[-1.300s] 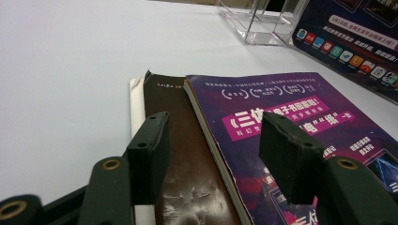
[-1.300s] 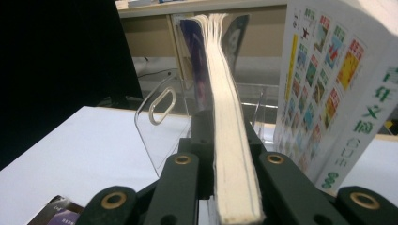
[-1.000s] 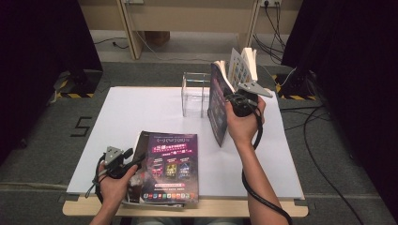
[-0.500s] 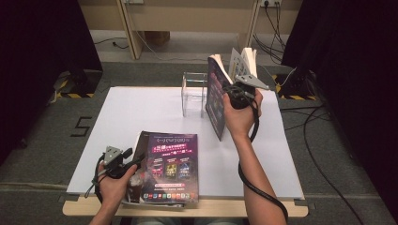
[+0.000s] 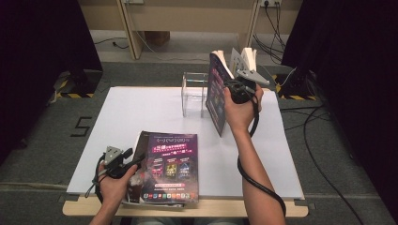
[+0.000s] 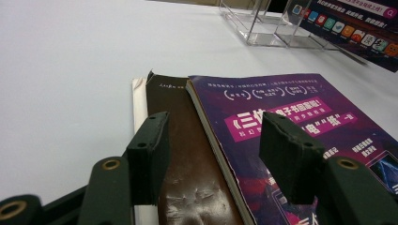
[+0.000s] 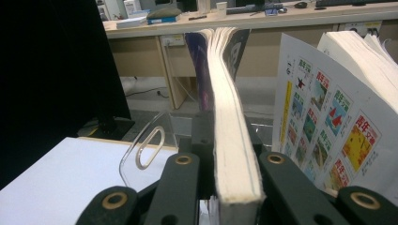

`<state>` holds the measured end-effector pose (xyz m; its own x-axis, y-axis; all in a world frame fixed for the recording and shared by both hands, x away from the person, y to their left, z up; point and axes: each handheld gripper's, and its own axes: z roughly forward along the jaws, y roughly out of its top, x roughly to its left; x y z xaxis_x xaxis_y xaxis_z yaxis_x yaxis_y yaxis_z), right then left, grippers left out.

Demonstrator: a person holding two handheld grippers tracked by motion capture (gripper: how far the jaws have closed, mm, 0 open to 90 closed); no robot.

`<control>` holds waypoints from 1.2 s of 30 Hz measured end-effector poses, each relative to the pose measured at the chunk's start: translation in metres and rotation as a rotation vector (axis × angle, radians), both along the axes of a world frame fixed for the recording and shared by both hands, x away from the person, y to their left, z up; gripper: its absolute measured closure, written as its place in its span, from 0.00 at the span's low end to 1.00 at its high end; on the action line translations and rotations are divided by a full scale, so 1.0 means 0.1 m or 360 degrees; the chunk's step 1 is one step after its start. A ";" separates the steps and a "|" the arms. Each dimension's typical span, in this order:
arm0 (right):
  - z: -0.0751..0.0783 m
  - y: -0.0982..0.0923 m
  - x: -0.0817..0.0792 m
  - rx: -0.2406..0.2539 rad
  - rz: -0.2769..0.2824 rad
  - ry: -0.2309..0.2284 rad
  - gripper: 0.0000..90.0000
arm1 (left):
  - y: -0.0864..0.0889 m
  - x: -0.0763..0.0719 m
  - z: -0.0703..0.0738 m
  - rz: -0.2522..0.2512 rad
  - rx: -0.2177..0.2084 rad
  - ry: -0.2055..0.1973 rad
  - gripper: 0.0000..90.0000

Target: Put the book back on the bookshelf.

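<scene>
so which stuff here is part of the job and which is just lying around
In the job:
- upright magazine, clamped in the right tool
- clear acrylic rack beside it
- stack of magazines near the table's front edge, with the open left tool over it

Lying about:
- cables on the floor
- wooden bench behind

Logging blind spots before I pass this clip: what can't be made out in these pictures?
- Right gripper: pads hidden, right gripper view, by the clamped magazine.
- Brown book: near end cut off at the bottom edge, left gripper view; the purple magazine covers its right side.
- Clear rack: right side hidden, high view, by the upright magazine.
- Cover print: too small to read, high view.
</scene>
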<state>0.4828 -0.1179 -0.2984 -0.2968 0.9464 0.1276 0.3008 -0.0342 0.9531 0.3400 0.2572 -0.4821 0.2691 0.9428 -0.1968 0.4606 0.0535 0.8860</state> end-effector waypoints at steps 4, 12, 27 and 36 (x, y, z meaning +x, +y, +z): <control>0.00 0.01 0.05 -0.0005 -0.0009 -0.0001 0.93 | 0.00 0.00 0.00 0.0003 -0.0001 -0.0002 0.47; -0.01 0.01 0.14 0.0003 -0.0031 0.0011 0.93 | 0.01 0.00 0.00 0.0002 -0.0002 0.0000 0.47; -0.10 0.06 0.32 -0.0019 -0.0076 0.0032 0.92 | 0.02 0.00 0.00 0.0007 -0.0004 -0.0001 0.47; -0.17 0.07 0.32 -0.0046 -0.0094 0.0025 0.92 | 0.01 0.00 -0.01 0.0006 -0.0005 -0.0001 0.47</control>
<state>0.5149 -0.1109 -0.3151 -0.2384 0.9656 0.1040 0.3138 -0.0247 0.9492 0.3404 0.2584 -0.4826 0.2660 0.9432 -0.1992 0.4596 0.0576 0.8863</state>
